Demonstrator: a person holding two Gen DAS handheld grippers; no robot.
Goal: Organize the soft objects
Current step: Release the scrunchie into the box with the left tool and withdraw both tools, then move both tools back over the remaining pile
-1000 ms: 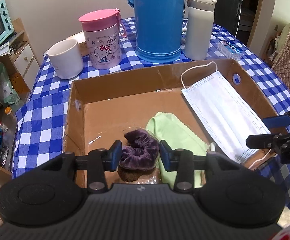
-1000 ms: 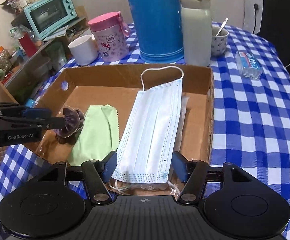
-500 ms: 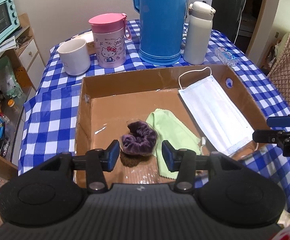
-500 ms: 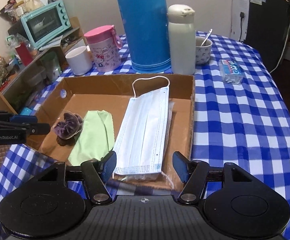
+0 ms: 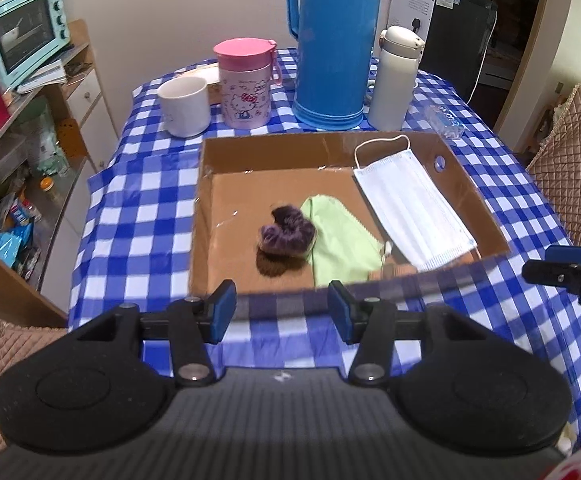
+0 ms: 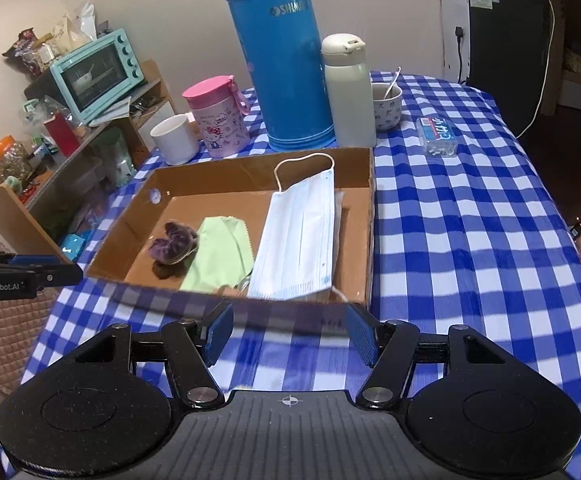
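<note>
Now both grippers held apart, empty: left gripper [image 5: 281, 311] just widened, right gripper [image 6: 290, 334] gaping. Scrunchie [image 5: 287, 233], green cloth [image 5: 340, 240], mask [image 5: 410, 210] laid in cardboard box [image 5: 250, 152]. Mask seemingly propped on wall; could be dislodged if box nudged.

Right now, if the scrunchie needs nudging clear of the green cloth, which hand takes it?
Left, probably. The purple scrunchie lies nearly in line with the open left gripper; from the right gripper it sits off left, beyond the green cloth.

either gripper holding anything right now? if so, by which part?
Nothing held. Left gripper has just been opening, nothing between its jaws; right gripper is open and empty. Scrunchie, green cloth and mask lie in the box.
</note>
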